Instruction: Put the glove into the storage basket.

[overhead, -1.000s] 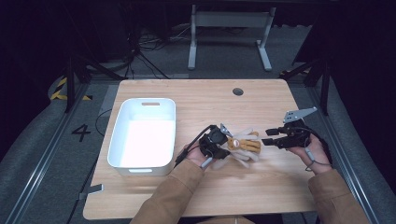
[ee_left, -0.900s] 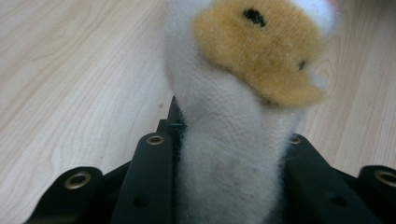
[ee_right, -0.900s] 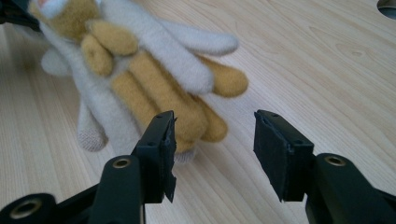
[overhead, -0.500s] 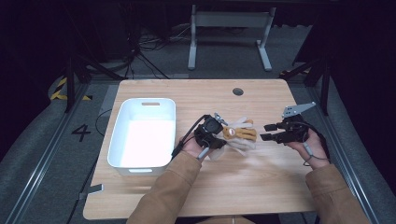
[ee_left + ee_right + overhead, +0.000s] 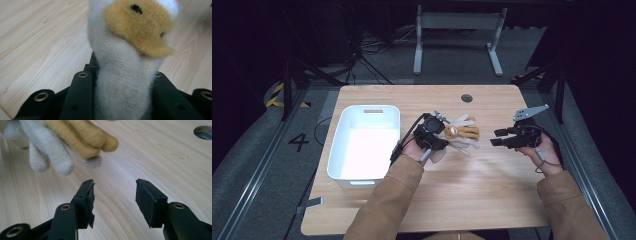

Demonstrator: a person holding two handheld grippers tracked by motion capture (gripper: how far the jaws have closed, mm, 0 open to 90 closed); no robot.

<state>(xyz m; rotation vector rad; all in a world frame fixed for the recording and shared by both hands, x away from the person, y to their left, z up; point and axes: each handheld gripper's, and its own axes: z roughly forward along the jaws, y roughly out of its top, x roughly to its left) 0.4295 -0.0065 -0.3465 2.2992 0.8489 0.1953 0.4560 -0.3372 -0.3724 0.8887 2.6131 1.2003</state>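
A pale wooden table (image 5: 472,195) stands in a dark room, metal frame legs and cables on the grey floor beyond it. On its left side sits a white plastic tub (image 5: 364,145), just beside the person's left hand. That hand carries the left gripper (image 5: 443,131), whose black jaws are clamped on a bundle of fuzzy gloves (image 5: 462,135), cream ones and a mustard-yellow one; the left gripper view has the cream knit (image 5: 125,82) squeezed between the two jaws, a yellow patch above it. The gloves hang near the table's middle, their fingers pointing toward the right gripper (image 5: 497,138), held near them but apart. In the right gripper view its jaws stand spread with nothing between them (image 5: 113,200), the glove fingers (image 5: 75,140) dangling just ahead over the wood.
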